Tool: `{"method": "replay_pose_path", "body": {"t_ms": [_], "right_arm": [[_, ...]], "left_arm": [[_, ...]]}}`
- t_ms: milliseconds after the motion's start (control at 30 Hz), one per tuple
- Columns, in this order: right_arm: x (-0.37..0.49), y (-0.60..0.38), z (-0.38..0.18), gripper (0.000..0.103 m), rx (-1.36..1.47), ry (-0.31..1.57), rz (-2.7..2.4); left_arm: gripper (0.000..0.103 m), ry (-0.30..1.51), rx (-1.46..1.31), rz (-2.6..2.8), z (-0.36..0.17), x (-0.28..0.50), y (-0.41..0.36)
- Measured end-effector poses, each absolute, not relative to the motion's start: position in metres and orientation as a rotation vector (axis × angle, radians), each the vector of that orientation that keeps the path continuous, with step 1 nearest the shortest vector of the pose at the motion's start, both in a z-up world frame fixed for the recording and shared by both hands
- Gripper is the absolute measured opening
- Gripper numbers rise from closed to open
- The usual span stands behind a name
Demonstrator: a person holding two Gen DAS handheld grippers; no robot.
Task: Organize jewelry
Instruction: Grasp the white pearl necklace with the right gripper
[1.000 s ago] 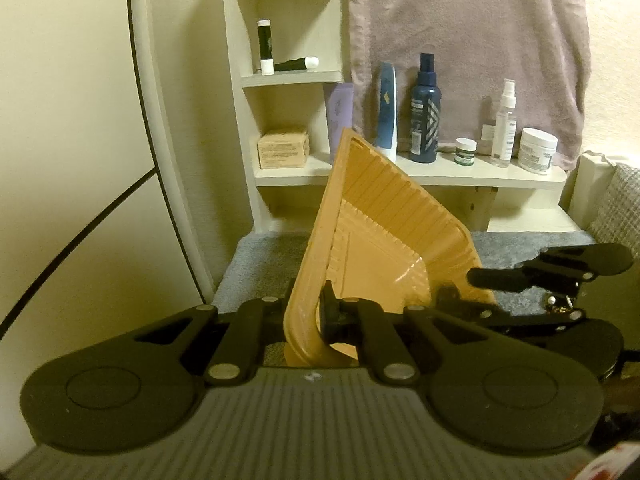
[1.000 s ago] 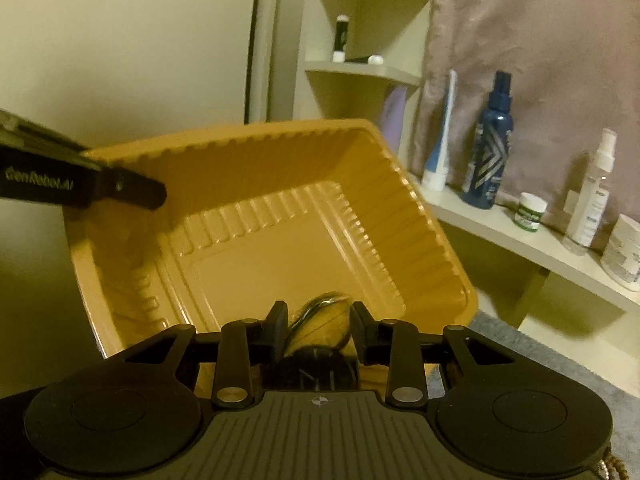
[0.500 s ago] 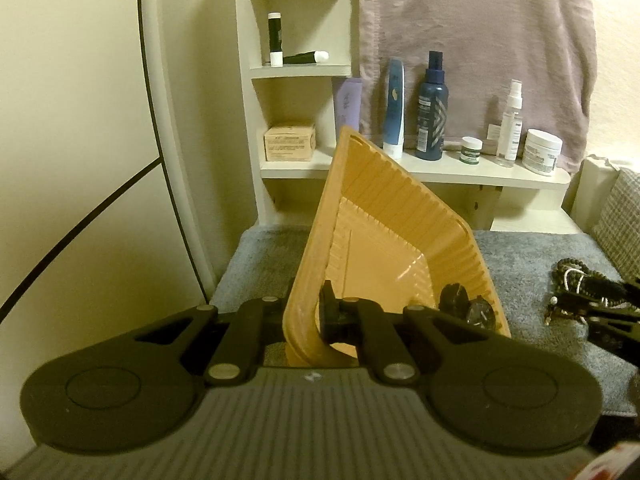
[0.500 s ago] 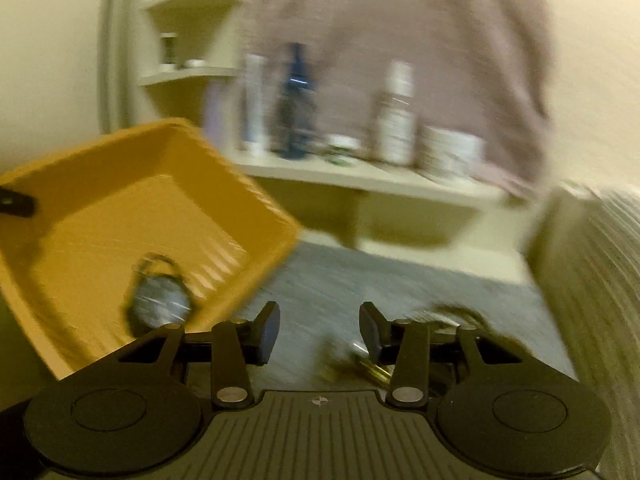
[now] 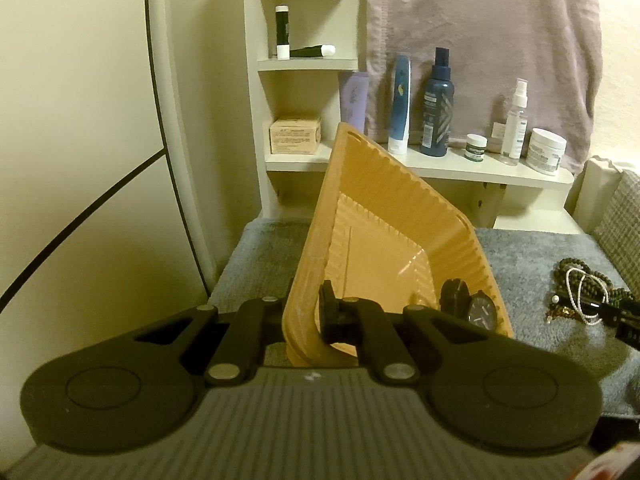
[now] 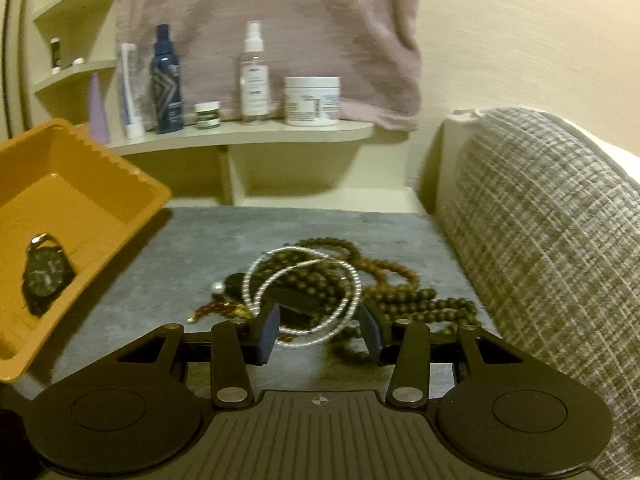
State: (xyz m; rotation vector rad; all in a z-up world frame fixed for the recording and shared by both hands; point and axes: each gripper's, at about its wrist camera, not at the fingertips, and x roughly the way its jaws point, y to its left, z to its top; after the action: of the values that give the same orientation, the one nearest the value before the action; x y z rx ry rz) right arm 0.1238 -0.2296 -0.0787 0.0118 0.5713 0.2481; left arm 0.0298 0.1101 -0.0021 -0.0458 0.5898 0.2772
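My left gripper (image 5: 314,314) is shut on the near rim of an orange ribbed tray (image 5: 380,216), holding it tilted above the grey mat. A black wristwatch (image 5: 482,312) lies in the tray's low corner and also shows in the right wrist view as the watch (image 6: 46,274) inside the tray (image 6: 92,184). My right gripper (image 6: 320,332) stands open low over a tangle of jewelry: a white pearl string (image 6: 340,276) looped over dark brown bead necklaces (image 6: 404,296). The loop shows between the jaws, which do not press on it. From the left wrist the pile (image 5: 580,288) lies at the far right.
A grey mat (image 6: 224,236) covers the surface. A checked cushion (image 6: 540,240) rises on the right. Behind, a low shelf (image 6: 248,132) carries bottles and jars under a hanging towel. A corner shelf unit (image 5: 304,64) stands at the back left, beside a mirror edge.
My right gripper let the watch go into the tray, opened wider and swung right and down to the jewelry pile. The left gripper kept the tray still.
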Motion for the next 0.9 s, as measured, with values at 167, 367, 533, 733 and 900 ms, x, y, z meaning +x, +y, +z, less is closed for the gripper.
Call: {"method": "replay_pose_path", "body": {"t_ms": [167, 367, 533, 733, 900], "right_arm": [[0.135, -0.236, -0.080, 0.041, 0.042, 0.576, 0.222], [0.148, -0.240, -0.083, 0.027, 0.070, 0.599, 0.215], [0.154, -0.241, -0.088, 0.016, 0.106, 0.644, 0.212], [0.150, -0.237, -0.087, 0.003, 0.076, 0.620, 0.210], [0.144, -0.234, -0.073, 0.003, 0.035, 0.559, 0.226]], "left_arm": [[0.007, 0.589, -0.040, 0.278, -0.002, 0.030, 0.109], [0.007, 0.590, -0.039, 0.279, -0.002, 0.031, 0.109], [0.007, 0.589, -0.039, 0.279, -0.002, 0.030, 0.109], [0.007, 0.589, -0.038, 0.278, -0.002, 0.030, 0.109], [0.007, 0.588, -0.040, 0.279, -0.003, 0.030, 0.110]]}}
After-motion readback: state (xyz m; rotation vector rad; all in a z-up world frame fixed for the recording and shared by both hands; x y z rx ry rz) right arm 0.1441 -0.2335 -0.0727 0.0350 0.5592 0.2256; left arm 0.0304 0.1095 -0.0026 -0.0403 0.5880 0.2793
